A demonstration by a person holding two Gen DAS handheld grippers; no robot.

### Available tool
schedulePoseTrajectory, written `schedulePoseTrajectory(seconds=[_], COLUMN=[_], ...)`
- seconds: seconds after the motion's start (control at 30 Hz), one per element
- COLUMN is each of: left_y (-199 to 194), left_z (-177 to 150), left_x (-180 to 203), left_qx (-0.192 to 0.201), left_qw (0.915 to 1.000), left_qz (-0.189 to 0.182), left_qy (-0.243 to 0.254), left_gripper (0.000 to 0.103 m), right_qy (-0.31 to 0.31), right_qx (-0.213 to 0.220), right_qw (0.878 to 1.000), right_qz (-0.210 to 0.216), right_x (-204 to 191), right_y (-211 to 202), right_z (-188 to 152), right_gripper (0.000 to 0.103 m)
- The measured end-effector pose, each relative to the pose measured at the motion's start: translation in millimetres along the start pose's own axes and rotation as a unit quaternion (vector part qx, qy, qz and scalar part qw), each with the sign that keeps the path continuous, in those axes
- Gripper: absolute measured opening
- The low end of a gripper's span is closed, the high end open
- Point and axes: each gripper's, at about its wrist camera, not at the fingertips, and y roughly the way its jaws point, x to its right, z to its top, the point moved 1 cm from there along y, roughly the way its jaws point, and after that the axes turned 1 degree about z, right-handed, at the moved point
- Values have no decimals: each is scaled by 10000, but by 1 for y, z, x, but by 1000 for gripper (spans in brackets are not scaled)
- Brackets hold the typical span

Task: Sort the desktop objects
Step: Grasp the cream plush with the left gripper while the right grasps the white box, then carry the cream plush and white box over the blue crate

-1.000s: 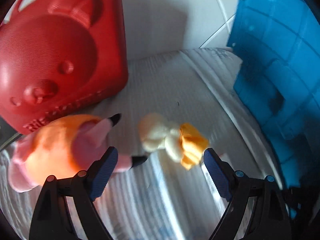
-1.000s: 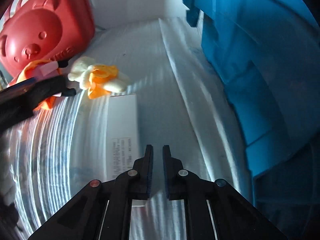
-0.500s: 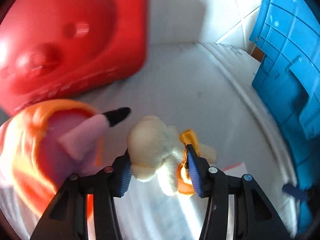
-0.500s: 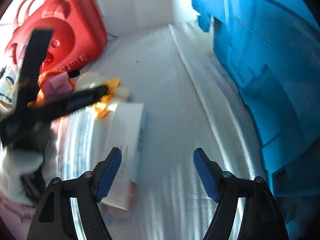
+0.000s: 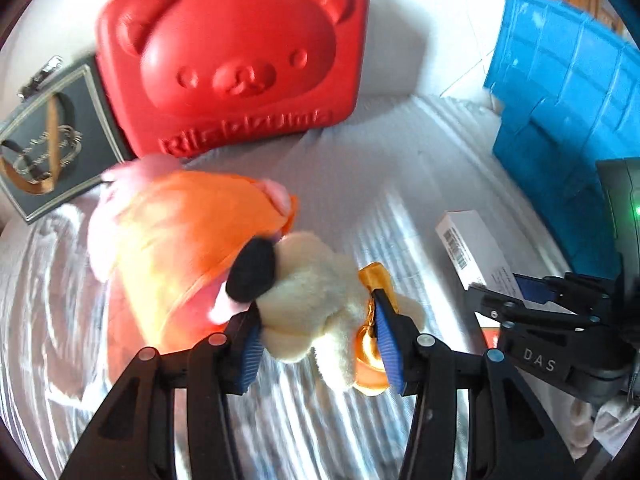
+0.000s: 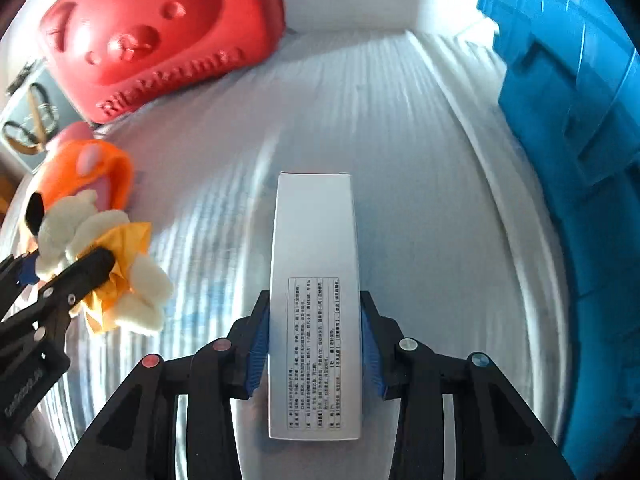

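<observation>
A small cream plush toy (image 5: pixel 312 292) with a yellow bow hangs between the blue pads of my left gripper (image 5: pixel 316 320), which is shut on it. It sits in front of a bigger orange and pink plush (image 5: pixel 180 232) lying on the white ribbed cloth. In the right wrist view, a long white box (image 6: pixel 314 260) with printed text lies between the fingers of my right gripper (image 6: pixel 314 332). Its jaws are closing and both pads touch the box's sides. The cream plush toy (image 6: pixel 140 280) and left gripper (image 6: pixel 60 266) show at the left edge there.
A red bear-face case (image 5: pixel 240 52) stands at the back left, with a dark framed box (image 5: pixel 48 140) beside it. A blue plastic crate (image 6: pixel 560 120) lines the right side. White ribbed cloth (image 6: pixel 400 120) covers the surface between them.
My left gripper closed on the cream plush toy and drew back with it. My right gripper opened from shut, moved over the white box and closed around it.
</observation>
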Motion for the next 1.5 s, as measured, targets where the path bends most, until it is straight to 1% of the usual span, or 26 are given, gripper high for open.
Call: schedulePoseTrajectory(seconds=[0.03,0.1,0.17,0.2,0.3,0.33,0.37,0.53,0.6,0.73,0.8,0.9,0.97,1.07,1.2,1.3,1.4,1.5], left_y=[-10,-34,-59,-71,-111,-127,-143,-215,-242,-281,-298,-316,-326,-337,-343,-342,-339,-335], left_z=[0,3,7,8,11,11,9,0,-3,-13,-16,-18,-17,-14,-9,-5,-6,-5], left_x=[1,5,6,7,11,13,15,33,44,73,92,124,146,186,250,298,340,376], left_qx=[83,305,502,597,899,1026,1132,1665,1915,2241,2376,2562,2668,2787,2836,2801,2715,2597], left_qw=[10000,9995,9986,9981,9957,9943,9931,9853,9808,9742,9709,9658,9625,9583,9550,9545,9544,9547], left_qz=[16,122,150,160,227,275,306,388,366,225,142,17,-74,-202,-353,-449,-525,-470], left_qy=[9,43,29,13,-7,3,3,27,65,161,268,410,484,597,794,920,1127,1371], left_gripper=[48,48,48,48,48,48,48,48,48,48,48,49,49,49,49,50,50,51], right_qy=[-40,-126,-224,-276,-437,-474,-517,-544,-525,-432,-360,-274,-201,-73,58,73,122,301], right_qx=[81,274,512,631,1069,1186,1339,2102,2440,2923,3201,3471,3616,3694,3698,3592,3409,3218], right_qw=[10000,9995,9983,9975,9931,9916,9894,9761,9683,9553,9463,9361,9292,9235,9166,9162,9193,9249], right_qz=[36,103,158,187,225,216,201,131,63,-83,-259,-501,-731,-1026,-1517,-1773,-1960,-2002], right_x=[0,-6,-14,-22,-35,-35,-48,-49,-43,-26,-12,12,36,71,134,177,216,256], right_y=[-3,-28,-53,-57,-108,-118,-123,-213,-250,-303,-331,-359,-375,-389,-400,-401,-394,-381], right_z=[-3,-8,-5,-1,-7,-10,-8,-27,-41,-65,-79,-94,-103,-110,-119,-119,-116,-112], right_gripper=[40,40,40,40,40,40,40,40,40,40,40,40,40,40,40,40,40,40])
